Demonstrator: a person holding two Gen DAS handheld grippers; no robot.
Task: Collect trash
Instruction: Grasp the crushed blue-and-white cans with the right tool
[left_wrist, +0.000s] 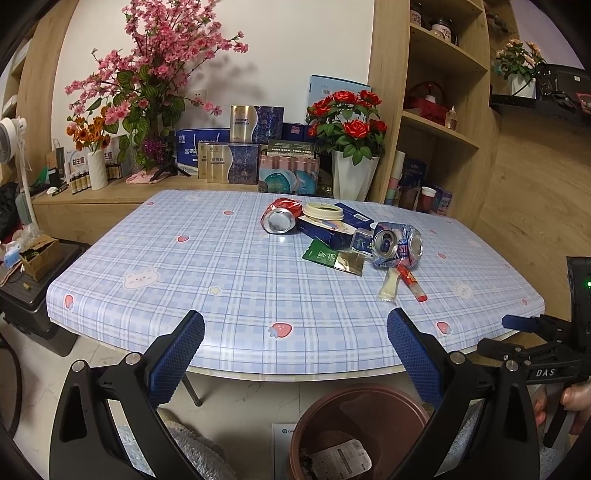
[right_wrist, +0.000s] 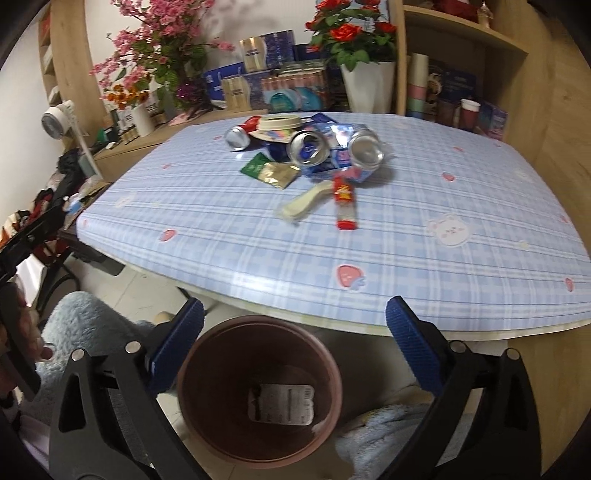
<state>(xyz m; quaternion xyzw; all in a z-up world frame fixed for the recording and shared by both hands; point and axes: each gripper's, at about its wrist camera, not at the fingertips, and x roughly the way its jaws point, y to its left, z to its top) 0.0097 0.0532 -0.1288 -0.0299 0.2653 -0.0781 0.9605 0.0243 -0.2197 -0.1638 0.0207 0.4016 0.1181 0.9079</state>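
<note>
A heap of trash lies on the table's far side: a crushed red can (left_wrist: 279, 218) (right_wrist: 239, 137), a crushed blue can (left_wrist: 397, 245) (right_wrist: 332, 149), a paper lid (left_wrist: 322, 211) (right_wrist: 277, 122), a dark blue box (left_wrist: 325, 232), a green and gold wrapper (left_wrist: 334, 257) (right_wrist: 269, 171), a cream sachet (left_wrist: 389, 286) (right_wrist: 304, 205) and a red tube (left_wrist: 412, 283) (right_wrist: 344, 202). A brown bin (left_wrist: 354, 428) (right_wrist: 258, 391) stands on the floor below the near edge. My left gripper (left_wrist: 295, 334) and right gripper (right_wrist: 294, 321) are open and empty, held above the bin.
The table (left_wrist: 221, 280) (right_wrist: 406, 229) has a blue plaid cloth. Behind it a wooden sideboard (left_wrist: 110, 199) holds boxes, bottles and flower vases. Shelves (left_wrist: 439, 129) stand at the right. A fan (left_wrist: 11, 140) and clutter are at the left.
</note>
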